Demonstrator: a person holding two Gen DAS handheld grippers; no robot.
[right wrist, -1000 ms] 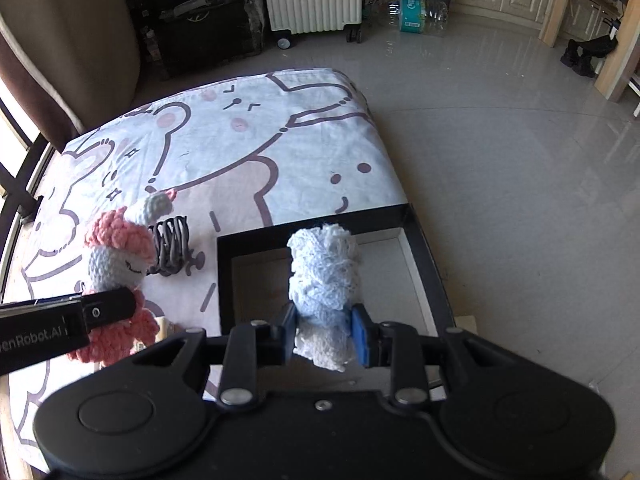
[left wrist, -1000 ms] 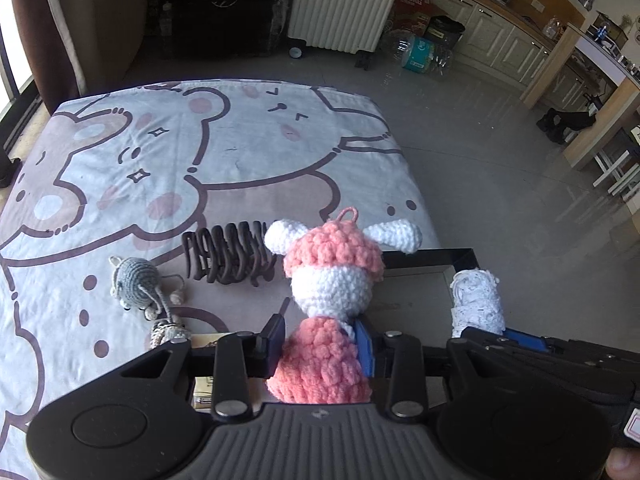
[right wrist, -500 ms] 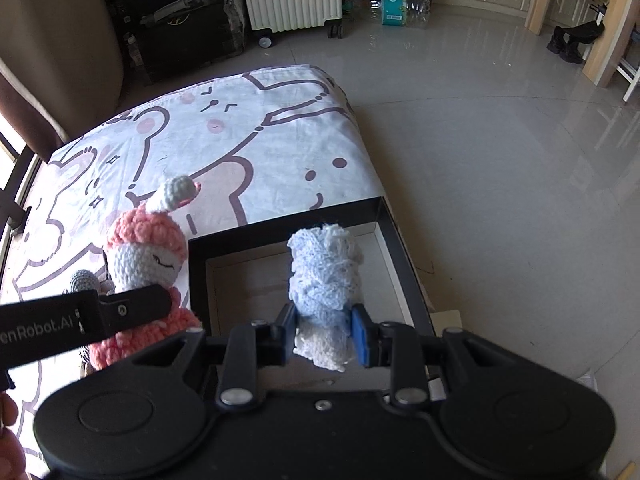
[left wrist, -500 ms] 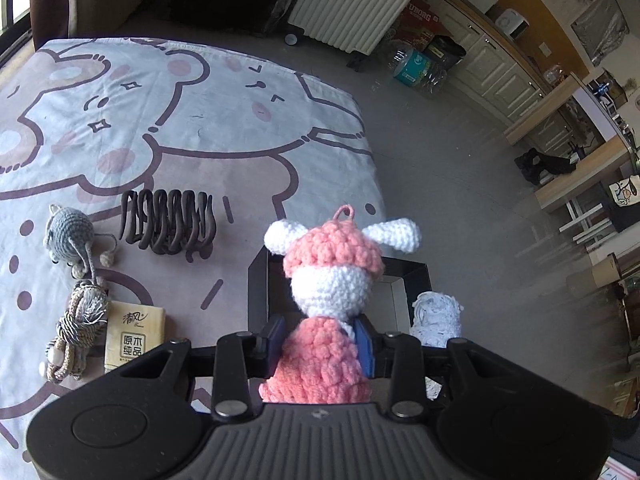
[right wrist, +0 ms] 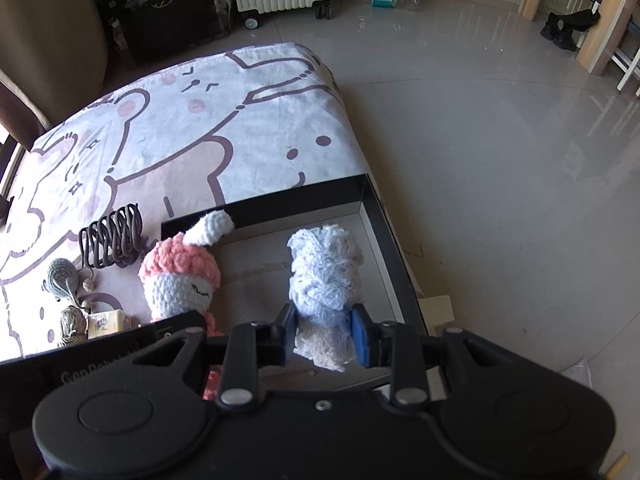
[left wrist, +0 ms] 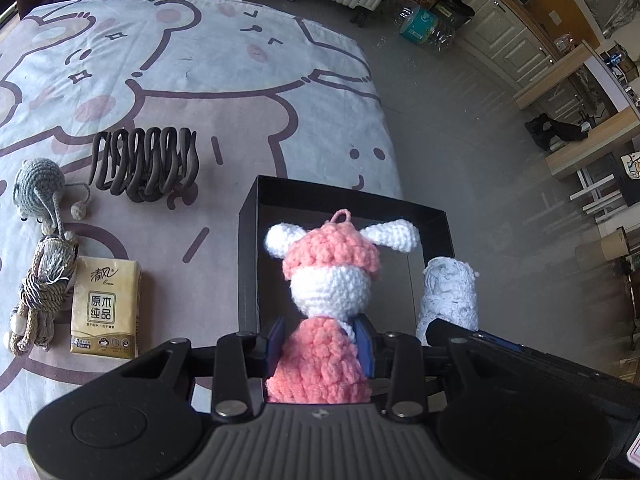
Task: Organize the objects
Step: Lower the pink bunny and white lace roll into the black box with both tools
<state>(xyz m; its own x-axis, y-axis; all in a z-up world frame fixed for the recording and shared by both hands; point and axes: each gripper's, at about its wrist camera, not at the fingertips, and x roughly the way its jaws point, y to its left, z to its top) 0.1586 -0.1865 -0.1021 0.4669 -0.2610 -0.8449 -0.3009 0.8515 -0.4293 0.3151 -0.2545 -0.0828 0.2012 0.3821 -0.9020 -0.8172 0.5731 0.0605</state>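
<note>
Left wrist view: bed (left wrist: 224, 80) with a cartoon-bear sheet fills most of the frame, grey tiled floor (left wrist: 460, 128) to its right. Black box (left wrist: 249, 248), open-topped with a pale inside, sits at the bed's right edge. Left tool (left wrist: 320, 342) is clamped on the pink lower body of a pink crochet doll (left wrist: 330, 280), upright, white ears out sideways, held over the box's left part. Right tool (right wrist: 325, 332) is clenched around the lower end of a white crochet roll (right wrist: 326, 268), also upright, over the box's right part; whether either toy touches the box floor, cannot tell. In the right wrist view the doll (right wrist: 180, 280) is just left of the roll, apart from it.

On the sheet left of the box, well apart from it: dark hair claw clip (left wrist: 146, 164), farthest back; tissue pack (left wrist: 106, 308), yellow, lying flat; grey crochet mouse (left wrist: 38, 190) at the left edge; bundled grey cord (left wrist: 40, 292) just beside the tissue pack, touching the mouse's tail end.
</note>
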